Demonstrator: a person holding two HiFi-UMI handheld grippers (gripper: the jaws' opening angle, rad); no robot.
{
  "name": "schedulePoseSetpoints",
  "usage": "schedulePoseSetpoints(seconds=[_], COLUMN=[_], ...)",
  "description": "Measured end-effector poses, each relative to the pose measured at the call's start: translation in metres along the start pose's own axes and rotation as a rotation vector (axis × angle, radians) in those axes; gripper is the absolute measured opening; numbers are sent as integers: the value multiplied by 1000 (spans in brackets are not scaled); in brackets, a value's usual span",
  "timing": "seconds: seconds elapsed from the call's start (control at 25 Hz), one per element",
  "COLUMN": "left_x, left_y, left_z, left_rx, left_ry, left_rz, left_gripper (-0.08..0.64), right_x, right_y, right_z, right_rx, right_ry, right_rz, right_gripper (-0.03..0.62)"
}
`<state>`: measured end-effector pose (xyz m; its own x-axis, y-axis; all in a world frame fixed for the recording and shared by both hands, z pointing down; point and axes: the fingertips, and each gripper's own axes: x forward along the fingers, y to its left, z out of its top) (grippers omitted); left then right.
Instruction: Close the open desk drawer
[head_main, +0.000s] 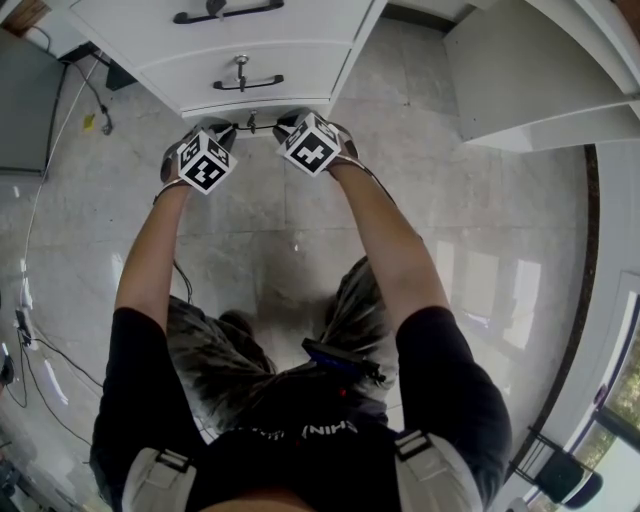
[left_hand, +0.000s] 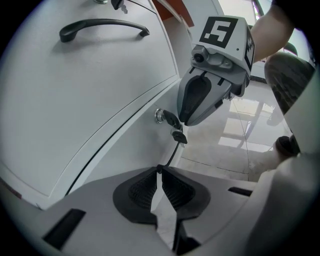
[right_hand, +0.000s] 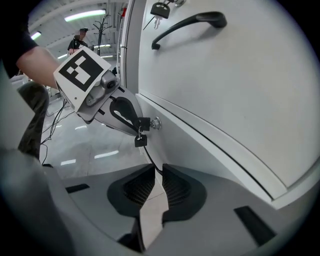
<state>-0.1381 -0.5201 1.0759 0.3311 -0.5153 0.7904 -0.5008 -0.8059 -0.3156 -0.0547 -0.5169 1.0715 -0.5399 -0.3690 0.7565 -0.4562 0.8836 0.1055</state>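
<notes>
Two hand-held grippers, both set against the lowest drawer front of a white desk unit.

Left gripper: jaws drawn nearly together, with only a thin slit between the ribbed black pads. Their tips meet on one end of the slim black drawer handle.

Right gripper: same posture, narrow, tips pinched on the opposite end of that handle. Its grey body and marker cube show in the left gripper view, just beside the lock.

Lock: one, round and silver, in the middle of the drawer front, with a black key in it and a second key hanging below.

Lowest drawer: at the foot of the unit, between the two grippers, directly ahead of the person. A dark seam separates it from the drawer above. How far it stands out cannot be judged with confidence from these angles.

Upper drawers: two in the head view, each with a curved black handle and a key above it.

Person: both forearms stretched forward, crouched over a glossy pale tiled floor. Cables trail along the floor at the person's left.
</notes>
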Motion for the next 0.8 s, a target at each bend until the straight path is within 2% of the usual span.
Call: schedulePoseSetpoints(seconds=[0.32,0.44,0.64,0.8], left_x=[-26,-46,-89,-120], left_y=[-10,-19,-37,-45], left_z=[4,11,38,53], left_rx=[-83,-95,-43,-94], left_ry=[-50,-94,-191,-293], left_rz=[8,13,25,88], left_gripper=[37,35,35,19], right_x=[-29,-46,-82,-104], right_y=[-3,4,33,58], right_z=[13,16,26,23], right_rx=[113,100,70,16], right_ry=[-71,-76,-132,-178], right_rz=[-12,-7,21,27], right_gripper=[49,49,49,48])
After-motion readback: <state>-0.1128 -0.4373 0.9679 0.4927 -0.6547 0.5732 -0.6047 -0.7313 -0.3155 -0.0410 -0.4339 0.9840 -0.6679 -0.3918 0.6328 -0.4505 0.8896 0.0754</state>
